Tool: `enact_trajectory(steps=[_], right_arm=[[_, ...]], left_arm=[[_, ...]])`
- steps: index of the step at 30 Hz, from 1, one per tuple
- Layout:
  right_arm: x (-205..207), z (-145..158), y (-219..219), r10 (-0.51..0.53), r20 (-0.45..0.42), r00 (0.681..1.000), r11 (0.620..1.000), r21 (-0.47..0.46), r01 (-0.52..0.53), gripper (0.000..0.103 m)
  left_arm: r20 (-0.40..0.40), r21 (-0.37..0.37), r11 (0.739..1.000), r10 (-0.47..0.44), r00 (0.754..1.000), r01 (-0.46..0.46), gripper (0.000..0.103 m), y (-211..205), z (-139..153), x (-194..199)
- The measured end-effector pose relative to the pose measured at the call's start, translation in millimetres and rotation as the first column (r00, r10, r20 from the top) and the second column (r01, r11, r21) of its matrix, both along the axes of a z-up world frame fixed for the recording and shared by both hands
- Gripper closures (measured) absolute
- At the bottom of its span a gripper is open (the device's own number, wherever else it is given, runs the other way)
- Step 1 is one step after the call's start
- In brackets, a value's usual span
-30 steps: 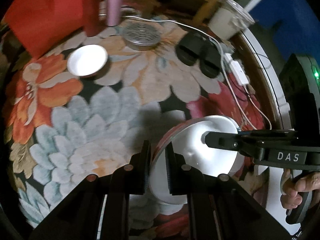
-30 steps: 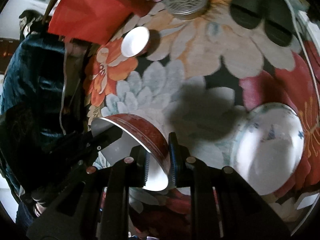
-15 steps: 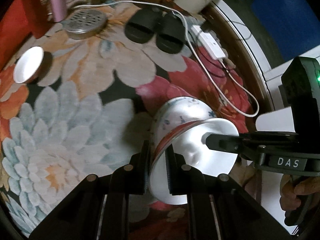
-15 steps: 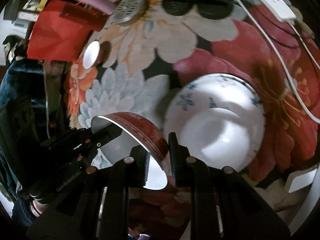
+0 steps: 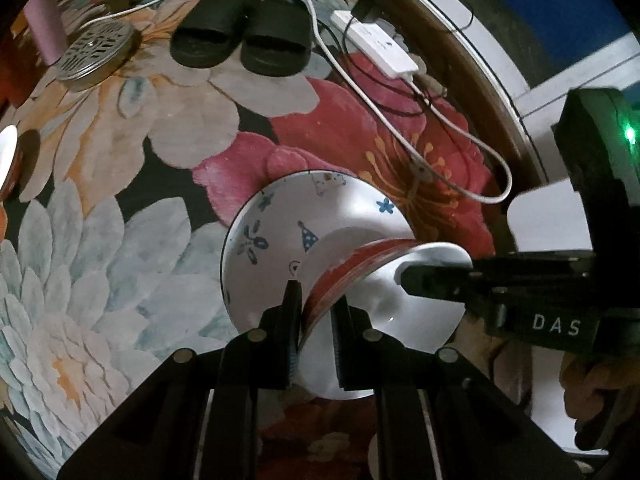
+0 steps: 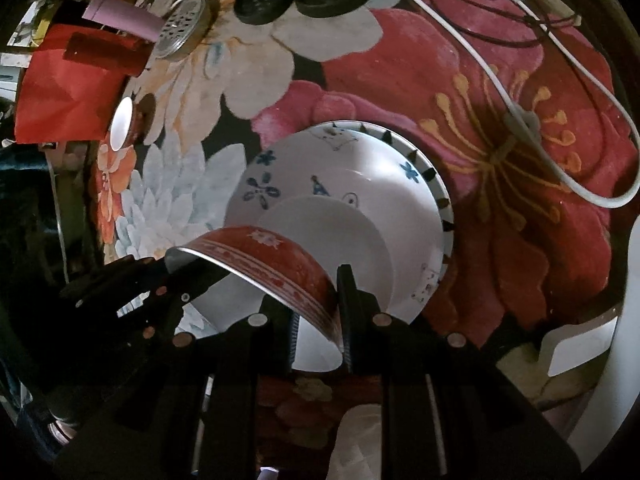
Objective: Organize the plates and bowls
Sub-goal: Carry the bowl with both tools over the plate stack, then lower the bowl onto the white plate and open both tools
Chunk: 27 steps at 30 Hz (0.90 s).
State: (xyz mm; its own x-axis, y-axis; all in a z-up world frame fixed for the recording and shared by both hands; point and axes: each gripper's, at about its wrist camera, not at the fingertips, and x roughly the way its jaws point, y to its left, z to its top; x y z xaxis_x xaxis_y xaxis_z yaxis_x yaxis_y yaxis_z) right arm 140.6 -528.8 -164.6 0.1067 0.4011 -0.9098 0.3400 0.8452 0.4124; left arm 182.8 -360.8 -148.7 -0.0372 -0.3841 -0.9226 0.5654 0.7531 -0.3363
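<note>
Gripping from the left, the left gripper [image 5: 314, 334] has its jaws closed tight on the near rim of the red-patterned ceramic bowl with a white inside [image 5: 384, 300] (wall pinched between the pads). Opposite, the right gripper [image 6: 318, 316] clamps the rim likewise, jaws nearly shut on it. So held, the red bowl hangs tilted just over the wide white bowl with blue drawings [image 6: 360, 176], which sits on the flowered rug [image 6: 500, 92].

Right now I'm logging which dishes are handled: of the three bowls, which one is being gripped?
The red-patterned bowl, pinched at its rim by both grippers. The blue-printed bowl lies beneath it on the rug; the small white bowl sits far off, untouched.
</note>
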Motion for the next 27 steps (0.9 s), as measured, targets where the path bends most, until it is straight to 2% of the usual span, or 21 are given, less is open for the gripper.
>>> enact_trajectory(steps=[11,13,14,15,20,22,23,25,26,27], right_arm=[[0.2,-19.7,0.7,0.021,-0.028,0.999,0.999,-0.039,-0.022,0.082],[0.4,-19.1,-0.6,0.025,-0.024,0.999,0.998,-0.059,-0.027,0.082],[1.1,-19.0,-0.6,0.028,-0.024,0.999,0.997,-0.066,-0.029,0.081],[1.3,-19.4,-1.2,0.031,-0.027,0.999,0.996,-0.080,-0.033,0.079],[1.1,-20.9,-3.3,0.033,-0.026,0.999,0.997,-0.074,-0.035,0.078],[1.0,-17.3,-2.6,0.037,-0.020,0.999,0.995,-0.087,-0.039,0.077],[1.2,-14.5,-1.7,0.040,-0.014,0.999,0.994,-0.100,-0.041,0.077],[3.2,-5.9,1.5,0.057,0.009,0.998,0.989,-0.138,-0.056,0.058],[4.8,1.0,5.5,0.071,0.030,0.997,0.984,-0.164,-0.065,0.045],[5.9,5.7,7.7,0.080,0.039,0.996,0.978,-0.199,-0.071,0.039]], left_arm=[[-0.027,0.033,0.999,-0.029,0.999,0.030,0.089,-7.2,-19.4,-3.6],[-0.020,0.029,0.999,-0.025,1.000,0.025,0.085,-5.8,-18.0,-2.3],[-0.020,0.028,0.999,-0.021,1.000,0.022,0.078,-5.9,-18.0,-1.5],[-0.021,0.018,1.000,-0.013,1.000,0.013,0.075,-4.4,-17.0,0.0],[-0.012,-0.002,1.000,-0.014,1.000,0.013,0.073,-2.6,-11.6,3.1],[-0.005,-0.009,1.000,-0.004,1.000,0.004,0.062,-0.5,-8.8,5.0],[0.007,-0.013,1.000,0.003,1.000,-0.003,0.042,2.3,-6.0,6.0],[0.036,-0.023,1.000,0.017,0.999,-0.016,0.022,7.6,-0.3,7.7],[0.045,-0.028,0.999,0.021,0.999,-0.020,0.020,9.8,1.2,8.5],[0.056,-0.034,0.999,0.033,0.998,-0.032,0.017,14.9,4.5,10.9]])
